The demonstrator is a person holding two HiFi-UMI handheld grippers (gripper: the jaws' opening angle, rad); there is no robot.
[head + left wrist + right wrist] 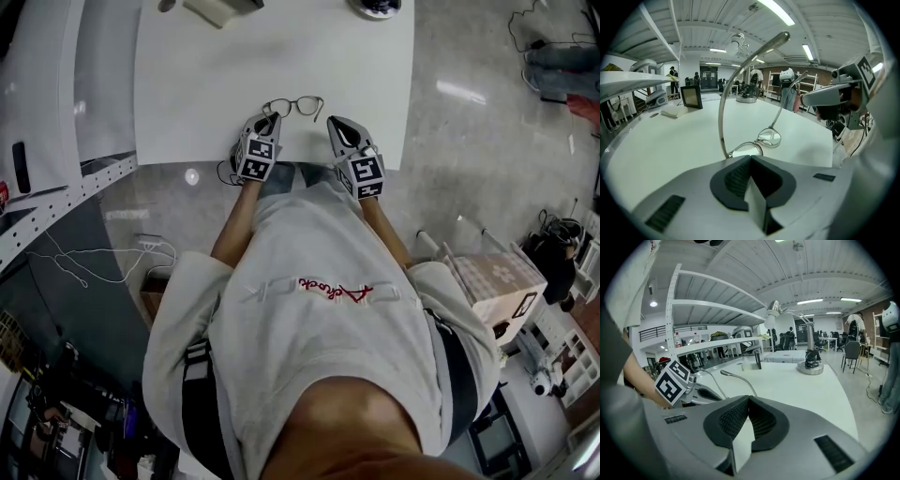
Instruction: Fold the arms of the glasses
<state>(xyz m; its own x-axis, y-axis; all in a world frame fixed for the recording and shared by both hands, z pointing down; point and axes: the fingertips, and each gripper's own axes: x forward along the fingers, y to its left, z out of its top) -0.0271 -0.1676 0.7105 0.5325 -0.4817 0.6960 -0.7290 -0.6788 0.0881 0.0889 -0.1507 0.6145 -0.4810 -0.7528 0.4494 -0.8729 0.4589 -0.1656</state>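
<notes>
Grey sweatshirt [319, 309] fills the foreground. Left hand-held gripper [270, 120] and right hand-held gripper [336, 124] are closed and empty, flanking the unfolded glasses [293, 105] on the table [216, 84]. Left tip's contact is unclear.

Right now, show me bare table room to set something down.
Bare: the middle of the table, between the glasses and the far-edge box and lamp base. Crowded: the near edge, left gripper and right gripper flanking the glasses.

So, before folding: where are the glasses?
In the head view the glasses lie on the white table near its front edge, just ahead of the left gripper and left of the right gripper.
</notes>
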